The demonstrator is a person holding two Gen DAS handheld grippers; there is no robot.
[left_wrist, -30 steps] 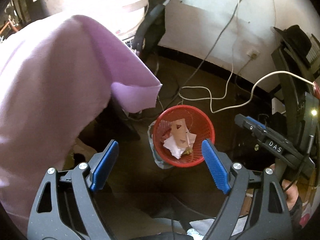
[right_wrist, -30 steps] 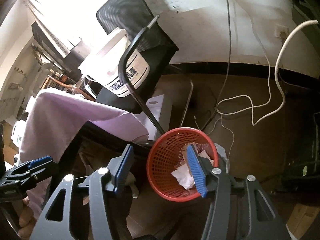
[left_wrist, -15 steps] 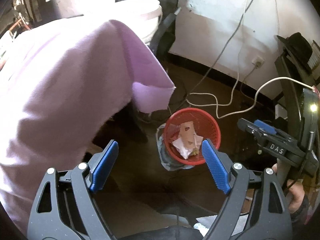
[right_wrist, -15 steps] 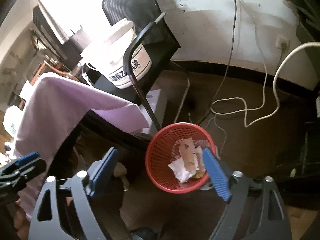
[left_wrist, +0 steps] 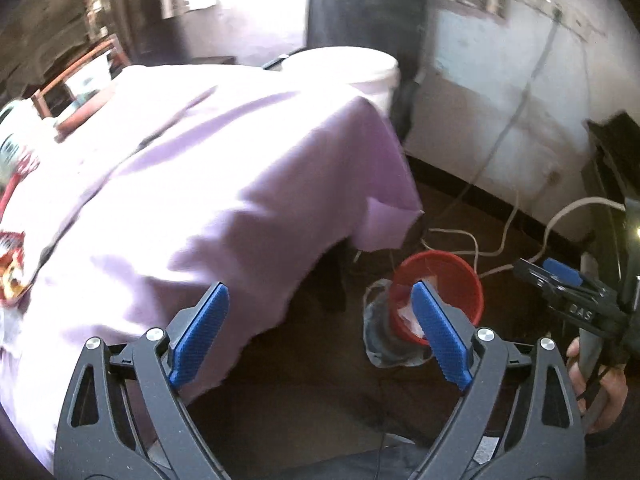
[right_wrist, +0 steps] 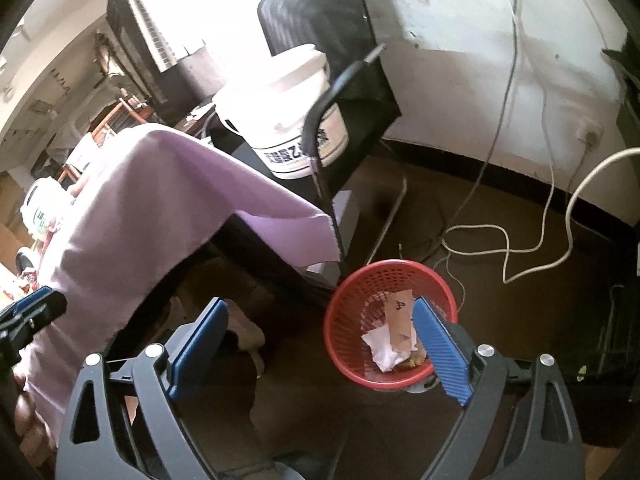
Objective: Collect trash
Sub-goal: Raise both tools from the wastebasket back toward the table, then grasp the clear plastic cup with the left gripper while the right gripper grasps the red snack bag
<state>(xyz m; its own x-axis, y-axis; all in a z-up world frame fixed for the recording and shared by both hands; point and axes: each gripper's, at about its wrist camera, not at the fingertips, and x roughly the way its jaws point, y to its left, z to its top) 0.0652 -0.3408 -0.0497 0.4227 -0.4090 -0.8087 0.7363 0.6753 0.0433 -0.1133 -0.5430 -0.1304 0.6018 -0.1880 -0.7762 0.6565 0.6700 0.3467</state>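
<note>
Here my left gripper (left_wrist: 318,334) and right gripper (right_wrist: 320,350) both gape, empty, above the red basket (right_wrist: 352,296) (crumpled paper (right_wrist: 384,350) inside), beside the purple cloth (left_wrist: 208,184).

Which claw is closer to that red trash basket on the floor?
The right claw, likely: the red basket sits large just past its right finger. From the left claw it looks smaller and farther off.
</note>
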